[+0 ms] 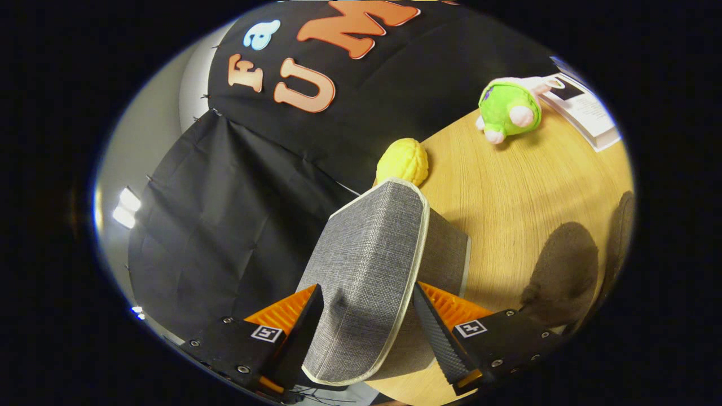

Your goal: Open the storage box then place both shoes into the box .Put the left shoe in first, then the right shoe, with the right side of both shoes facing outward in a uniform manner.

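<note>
We have the gripper (366, 327) at the bottom centre of the frame, its two fingers (304, 332) apart with the grey fabric lid (366, 265) of the storage box (445, 248) standing between them; the lid fills most of the gap, but whether both pads press on it we cannot tell. The lid, edged in pale piping, is tilted up off the box, whose grey side shows just right of centre, resting on the wooden table (524, 186). We judge that we are in the first step, opening the box, and that it is well along, since the lid is already raised. Beyond the lid, near the middle of the frame, sits a yellow knobbly toy (401, 160), and at the upper right lie a green plush toy (507, 110) and a white booklet (586, 110). At the lower right, a dark brown rounded shape (564, 270) may be one of the shoes, though it is too dim to be sure. Next we would need to swing the lid fully clear, let it go, and then seek the left shoe.
</note>
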The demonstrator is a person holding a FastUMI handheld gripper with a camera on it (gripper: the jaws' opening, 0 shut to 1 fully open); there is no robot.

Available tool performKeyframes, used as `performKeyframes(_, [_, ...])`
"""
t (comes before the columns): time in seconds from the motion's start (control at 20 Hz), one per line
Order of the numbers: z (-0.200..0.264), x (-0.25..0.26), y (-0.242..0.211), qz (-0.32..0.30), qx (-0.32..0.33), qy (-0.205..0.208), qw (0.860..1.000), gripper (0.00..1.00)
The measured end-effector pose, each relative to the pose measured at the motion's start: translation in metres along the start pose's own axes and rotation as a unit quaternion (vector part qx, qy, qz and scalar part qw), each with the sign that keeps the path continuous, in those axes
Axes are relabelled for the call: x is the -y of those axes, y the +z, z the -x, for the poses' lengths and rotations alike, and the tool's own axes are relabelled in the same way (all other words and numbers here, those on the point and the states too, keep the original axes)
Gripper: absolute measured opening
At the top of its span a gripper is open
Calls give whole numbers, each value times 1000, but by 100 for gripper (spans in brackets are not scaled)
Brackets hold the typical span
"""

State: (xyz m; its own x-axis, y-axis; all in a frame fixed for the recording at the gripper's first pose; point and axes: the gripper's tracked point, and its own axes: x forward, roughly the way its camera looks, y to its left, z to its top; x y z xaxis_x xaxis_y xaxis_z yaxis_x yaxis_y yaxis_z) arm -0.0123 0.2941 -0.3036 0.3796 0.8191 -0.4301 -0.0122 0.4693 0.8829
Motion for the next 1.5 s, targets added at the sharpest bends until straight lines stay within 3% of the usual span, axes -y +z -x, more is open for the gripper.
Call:
performKeyframes(0.15, [0, 1, 2, -19, 4, 10, 1000, 91])
performKeyframes(0.2, [2, 5, 6, -18, 9, 2, 1000, 81])
performKeyframes(0.35, [12, 6, 15, -5, 20, -28, 999, 70])
performKeyframes(0.45, [23, 9, 29, -2, 40, -47, 998, 54])
performKeyframes(0.5, [25, 7, 32, -9, 48, -46, 998, 36])
performKeyframes(0.6, [30, -7, 29, -27, 35, -25, 999, 21])
performKeyframes(0.8, [37, -26, 37, -41, 42, -4, 998, 7])
performKeyframes(1.25, [48, -138, 53, -50, 78, 89, 992, 5])
performKeyframes(1.5, [23, -203, 44, -35, 81, 123, 989, 7])
